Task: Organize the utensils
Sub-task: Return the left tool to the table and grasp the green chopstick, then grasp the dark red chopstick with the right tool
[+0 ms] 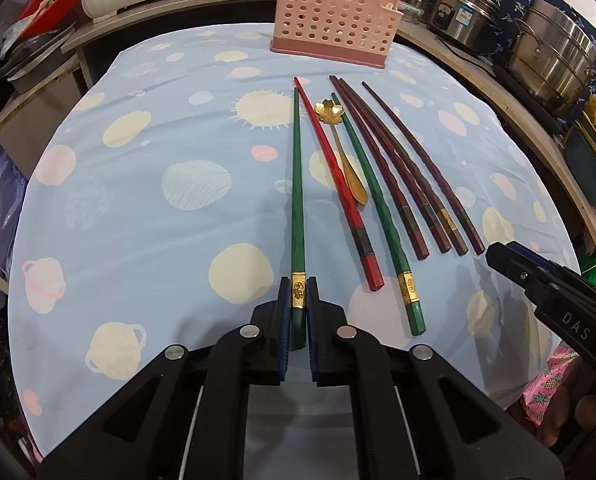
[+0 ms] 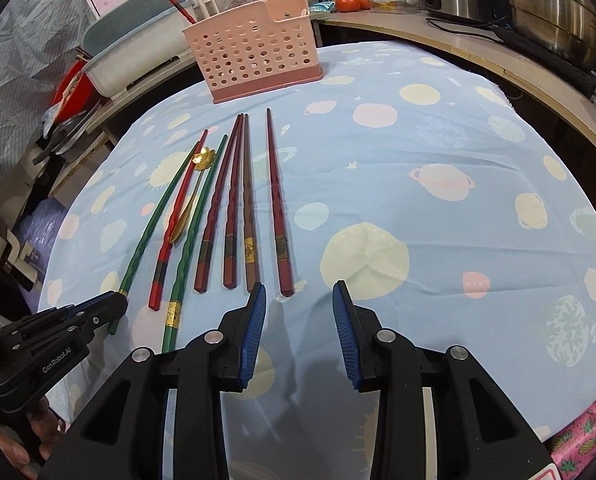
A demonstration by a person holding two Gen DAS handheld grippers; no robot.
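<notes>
**A:** What's in front of you, biggest first?

**B:** I'm over a table under a blue planet-print cloth (image 1: 158, 208). At its far edge stands a pink perforated utensil holder (image 1: 333, 16), upright, with one red stick poking out of it in my right view. On the counter to the right sit steel pots (image 1: 553, 60).

**A:** And the utensils?

**B:** They lie in a row on the cloth between me and the holder, tips pointing toward it. Four dark maroon chopsticks (image 1: 413, 172) are on the right side, three close together and one a little apart. Left of those is a green chopstick with a gold band (image 1: 381, 216), then a red chopstick (image 1: 337, 184). A small gold spoon with a flower-shaped end (image 1: 339, 148) lies between the red and the green one, touching both as far as I can tell.

**A:** Your tongs?

**B:** My left gripper (image 1: 298, 300) has its blue pads pinched narrow on the thick end of a second green chopstick (image 1: 297, 184), right at its gold band; it runs straight ahead, left of the others. My right gripper (image 2: 299, 300) is spread wide with nothing between the pads, just above the cloth, near the butt ends of the maroon sticks.
</notes>
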